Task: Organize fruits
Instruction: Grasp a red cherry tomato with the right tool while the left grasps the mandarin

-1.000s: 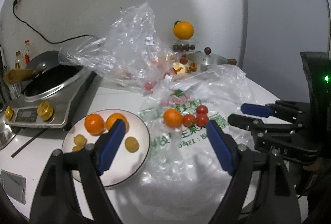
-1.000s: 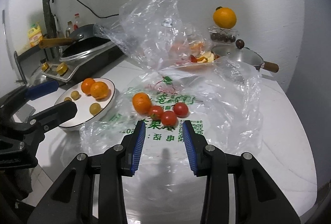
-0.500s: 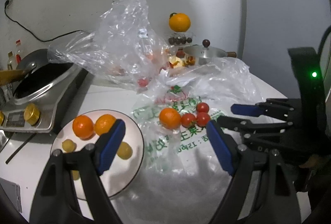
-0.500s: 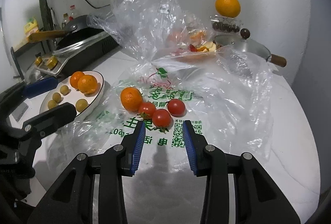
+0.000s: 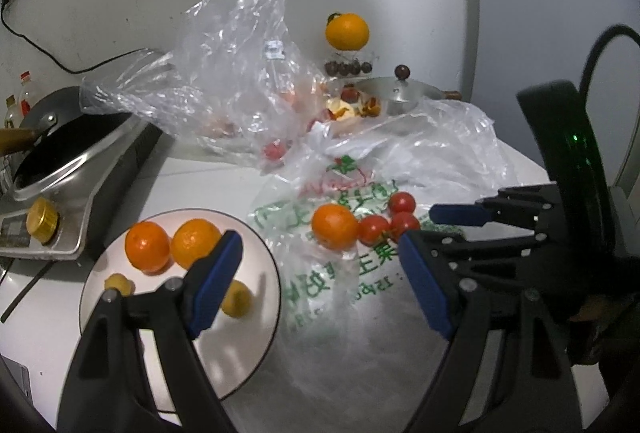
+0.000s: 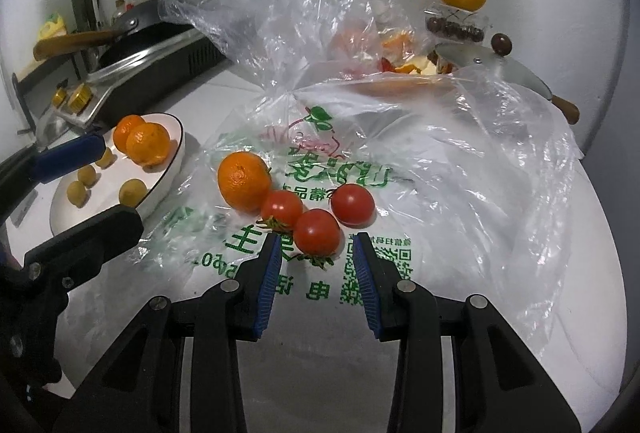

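Closing in on the loose fruit, both grippers have come forward and a little down over the last second, so the cluster on the printed plastic bag (image 6: 352, 169) now fills far more of the right wrist view than it did. That puts the right gripper (image 6: 316, 261) just short of the nearest tomato (image 6: 317, 231), which sits at about twelve o'clock from its fingertips, not yet between them. Its jaws are parted narrowly and hold nothing (roughly tomato-wide, by my reckoning). Two more tomatoes and a mandarin (image 6: 244, 181) lie touching one another, the mandarin at ten o'clock from the gripper.

The left gripper (image 5: 316, 273) hangs wide open and empty, angled downward, its left finger over the white plate (image 5: 262, 313) that already carries two mandarins and some small yellow fruits. The plate lies at nine o'clock from the cluster.

I'd judge a tomato pick is next, with the plate a likely destination.
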The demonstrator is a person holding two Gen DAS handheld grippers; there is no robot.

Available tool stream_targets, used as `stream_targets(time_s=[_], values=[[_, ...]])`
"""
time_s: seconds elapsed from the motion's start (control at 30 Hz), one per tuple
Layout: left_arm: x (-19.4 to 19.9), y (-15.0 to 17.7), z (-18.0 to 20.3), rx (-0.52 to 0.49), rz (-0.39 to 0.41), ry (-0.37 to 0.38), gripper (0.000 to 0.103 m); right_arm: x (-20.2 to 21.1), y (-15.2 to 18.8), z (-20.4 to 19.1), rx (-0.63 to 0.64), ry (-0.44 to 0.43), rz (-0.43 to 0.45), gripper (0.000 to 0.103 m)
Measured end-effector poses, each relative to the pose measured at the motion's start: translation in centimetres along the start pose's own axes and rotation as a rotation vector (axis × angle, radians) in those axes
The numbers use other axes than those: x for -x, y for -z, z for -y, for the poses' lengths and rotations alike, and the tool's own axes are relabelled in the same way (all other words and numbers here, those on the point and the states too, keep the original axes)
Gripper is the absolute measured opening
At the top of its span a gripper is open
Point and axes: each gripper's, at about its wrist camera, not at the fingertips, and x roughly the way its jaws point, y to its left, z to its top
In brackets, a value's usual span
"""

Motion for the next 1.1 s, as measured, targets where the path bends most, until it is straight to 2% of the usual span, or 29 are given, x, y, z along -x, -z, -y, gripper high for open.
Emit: stream_targets(time_s=[0.17,0.43,0.77,0.93,1.1], values=[[-0.3,0.0,-0.1,-0.01,-0.002,0.003,0.082,-1.1,-0.3,0.1,-0.005,-0.001,-0.025,0.038],[-1.1,-0.4,0.0,-0.03,-0.024,-0.002,0.081,-2.0,-0.8,0.4,-0.013,-0.022,-0.054,0.03],[-3.2,-1.4,1.1,-0.076,-0.055,-0.01,0.081,-0.8,-0.6,2.1,-0.041,-0.021,-0.016,0.03],[-5.0,-1.9,1.8,-0.104,-0.101,-0.011,0.067,-0.1,-0.3,3.8,-0.078,-0.017,0.007,0.03],[-6.8,-2.3,1.6,-0.084,-0.143,-0.018,0.062,0.2,-0.2,4.8,-0.097,-0.024,0.019,0.03]])
